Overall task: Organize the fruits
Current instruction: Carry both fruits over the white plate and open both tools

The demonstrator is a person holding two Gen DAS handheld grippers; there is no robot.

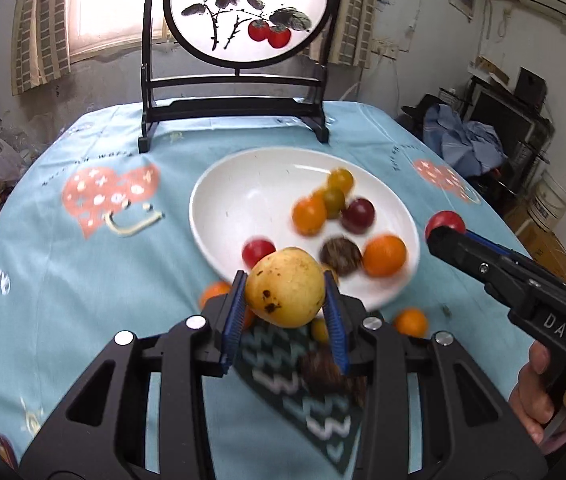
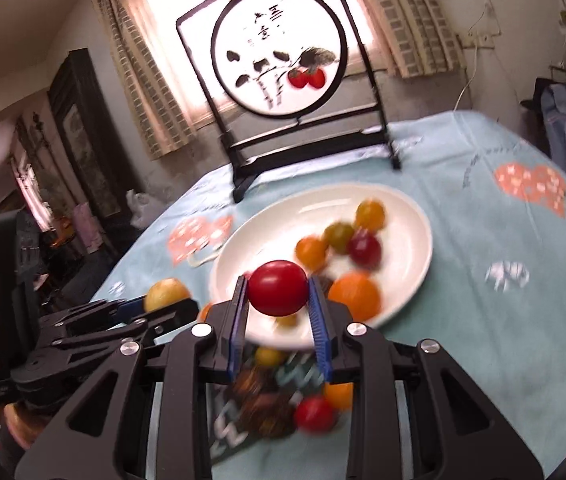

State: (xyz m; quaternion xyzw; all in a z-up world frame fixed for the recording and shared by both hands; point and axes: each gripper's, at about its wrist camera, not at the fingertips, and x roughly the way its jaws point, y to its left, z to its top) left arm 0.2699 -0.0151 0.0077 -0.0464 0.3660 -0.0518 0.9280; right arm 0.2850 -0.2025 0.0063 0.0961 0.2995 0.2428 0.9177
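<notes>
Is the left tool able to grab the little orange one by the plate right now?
Probably not yet. The left tool is already shut on the yellow fruit, so it has no free grip. The small orange fruit lies in the open beside the white plate; nothing blocks it otherwise.

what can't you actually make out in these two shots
- Left wrist view: fruit under the left gripper, hidden by the yellow fruit and fingers.
- Right wrist view: dark fruits on the patterned mat, blurred.
- Both views: plate fruit smeared by motion; kinds unclear.
</notes>
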